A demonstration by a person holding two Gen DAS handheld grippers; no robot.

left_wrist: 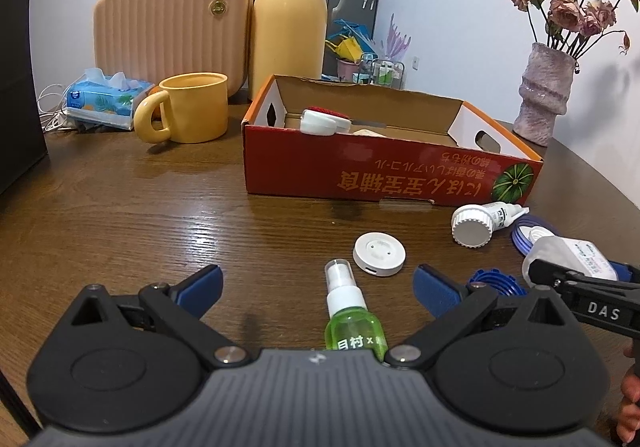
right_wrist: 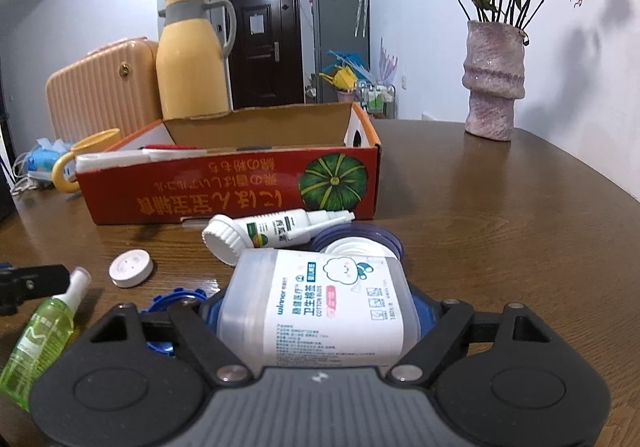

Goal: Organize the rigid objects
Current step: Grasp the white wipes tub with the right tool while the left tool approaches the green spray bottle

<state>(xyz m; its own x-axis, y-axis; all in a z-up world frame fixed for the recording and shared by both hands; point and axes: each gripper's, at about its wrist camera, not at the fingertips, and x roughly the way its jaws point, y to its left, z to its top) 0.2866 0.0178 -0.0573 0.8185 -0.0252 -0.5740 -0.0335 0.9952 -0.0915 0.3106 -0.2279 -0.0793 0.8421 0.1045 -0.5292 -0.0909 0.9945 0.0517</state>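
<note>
Lying between the blue pads of the right gripper (right_wrist: 318,311), nearest the right wrist camera, is a clear cotton bud jar (right_wrist: 320,303) with a white printed label. It is resting on its side, its base toward the camera, and the pads are pressing on both its flanks, so the jaws are standing partly closed around a wide thing. A person's hand is just showing at the lower right edge of the left wrist view.

By my reading, the step in hand is the grasp of this jar, with the lift into the red cardboard box (right_wrist: 224,183) not yet begun. The next move is likely calling for a straight rise, then a carry forward over the near wall of the box, which is standing just beyond the clutter.

Around the jar, a white squeeze tube (right_wrist: 276,233) is lying just behind it, and blue and white lids (right_wrist: 360,243) are touching or almost touching its far end, so these may be getting nudged.

Meanwhile the left gripper (left_wrist: 318,287) is hovering with jaws wide apart and holding nothing. A green spray bottle (left_wrist: 350,319) is lying on the brown table (left_wrist: 160,215) between its fingers, untouched, beside a white round disc (left_wrist: 379,254).
</note>
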